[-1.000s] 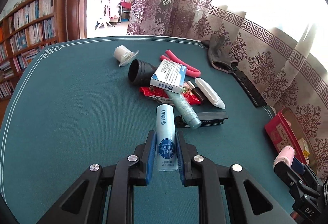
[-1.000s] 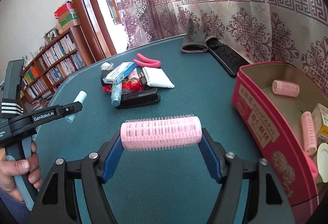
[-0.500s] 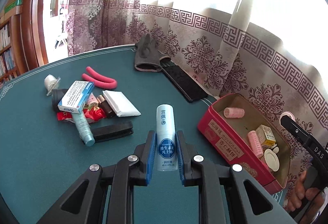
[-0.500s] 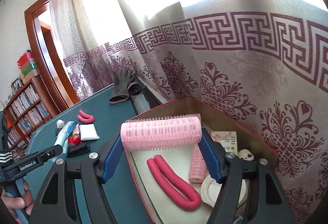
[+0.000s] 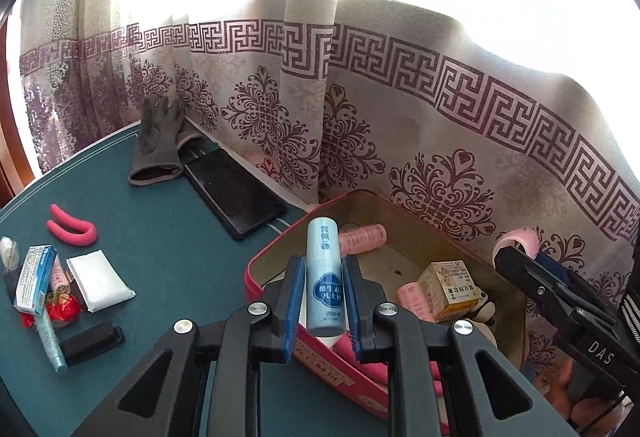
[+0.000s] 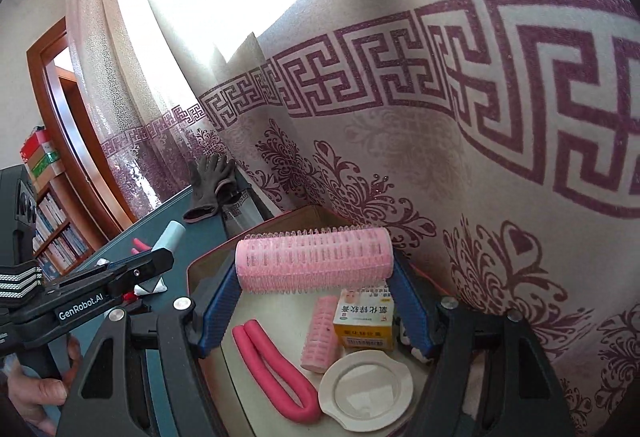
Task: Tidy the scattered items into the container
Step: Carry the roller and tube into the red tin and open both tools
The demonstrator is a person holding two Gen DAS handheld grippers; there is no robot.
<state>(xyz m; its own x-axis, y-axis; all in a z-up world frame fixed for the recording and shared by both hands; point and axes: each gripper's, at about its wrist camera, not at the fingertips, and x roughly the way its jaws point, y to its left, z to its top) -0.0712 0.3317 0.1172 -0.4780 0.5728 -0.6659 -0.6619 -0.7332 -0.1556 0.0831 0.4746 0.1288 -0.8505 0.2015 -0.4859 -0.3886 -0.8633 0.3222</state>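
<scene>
Right wrist view counts, inside the red container [image 6: 208,261] below the right gripper [image 6: 316,307], one upright pink roller [image 6: 320,333], one yellow box [image 6: 366,319], one bent pink foam rod [image 6: 272,369] and one white dish [image 6: 366,391]. That gripper's jaws stand fairly wide, clamped on the ends of a pink hair roller [image 6: 314,261] (held crosswise). The left gripper [image 5: 322,307] pinches narrowly on one pale blue tube [image 5: 323,277] over the container's near rim, another roller [image 5: 362,237] lying beyond it.
</scene>
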